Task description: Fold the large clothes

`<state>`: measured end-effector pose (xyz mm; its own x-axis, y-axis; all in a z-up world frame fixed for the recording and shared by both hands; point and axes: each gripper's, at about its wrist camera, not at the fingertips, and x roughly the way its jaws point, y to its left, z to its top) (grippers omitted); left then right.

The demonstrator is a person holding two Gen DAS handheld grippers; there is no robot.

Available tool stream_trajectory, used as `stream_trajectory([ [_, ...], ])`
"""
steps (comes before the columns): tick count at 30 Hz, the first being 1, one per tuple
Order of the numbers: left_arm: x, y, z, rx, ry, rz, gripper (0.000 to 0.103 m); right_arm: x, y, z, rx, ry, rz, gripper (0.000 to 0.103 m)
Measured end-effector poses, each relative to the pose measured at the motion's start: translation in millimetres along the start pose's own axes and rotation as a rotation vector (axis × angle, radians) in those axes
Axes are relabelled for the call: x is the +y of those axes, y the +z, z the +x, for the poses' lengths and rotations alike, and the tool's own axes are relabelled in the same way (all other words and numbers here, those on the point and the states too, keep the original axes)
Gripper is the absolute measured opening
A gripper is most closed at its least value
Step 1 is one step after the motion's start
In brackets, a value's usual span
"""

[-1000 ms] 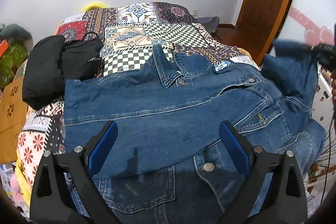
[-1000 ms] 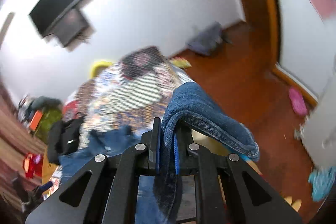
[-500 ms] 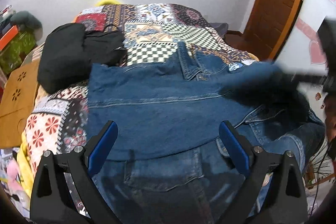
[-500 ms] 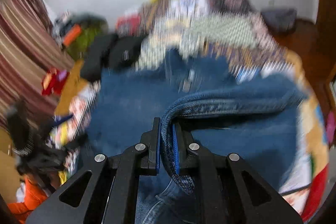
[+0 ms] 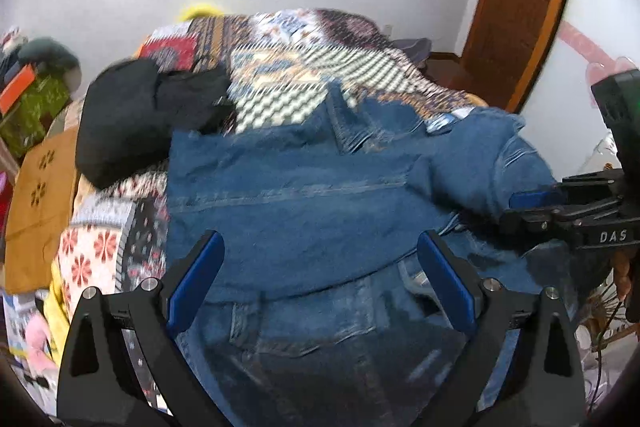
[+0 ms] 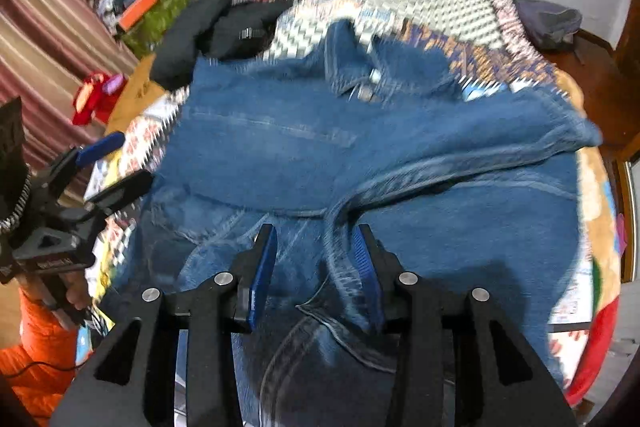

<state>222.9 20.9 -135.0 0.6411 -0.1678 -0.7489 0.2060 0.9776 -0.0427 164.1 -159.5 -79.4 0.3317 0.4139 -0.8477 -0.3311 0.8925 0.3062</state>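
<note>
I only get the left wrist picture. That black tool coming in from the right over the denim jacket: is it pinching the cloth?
Observer: No. The right gripper's jaws have just been opening; the sleeve of the denim jacket lies loose between them.
Operator: Who holds the tool that I look along?
Observer: A person in an orange sleeve holds the left gripper.
Operator: What is beyond the bed's left side?
Observer: A striped curtain.
</note>
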Motion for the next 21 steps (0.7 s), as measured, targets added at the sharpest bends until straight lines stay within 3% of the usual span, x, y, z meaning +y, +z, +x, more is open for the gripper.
stream_trajectory([
  [5, -29.9, 28.1, -13.2, -0.086, 0.006, 0.067, 0.098, -17.2, 1.9, -59.9, -0.172, -0.027, 0.024, 0.038],
  [11, -69.9, 66.1, -6.5, -0.105, -0.046, 0.14, 0.098, -46.3, -14.8, -109.3, -0.323, -0.101, 0.05, 0.046],
  [15, -105.9, 83.4, 11.7, -0.082, -0.064, 0.197, 0.098, -69.6, -27.3, -119.4, -0.373, -0.156, 0.086, 0.047],
  [21, -153.4, 92.3, 51.9, 0.0, -0.089, 0.281, 0.098, -105.6, -41.2, -108.0, -0.333, -0.189, 0.163, 0.047],
])
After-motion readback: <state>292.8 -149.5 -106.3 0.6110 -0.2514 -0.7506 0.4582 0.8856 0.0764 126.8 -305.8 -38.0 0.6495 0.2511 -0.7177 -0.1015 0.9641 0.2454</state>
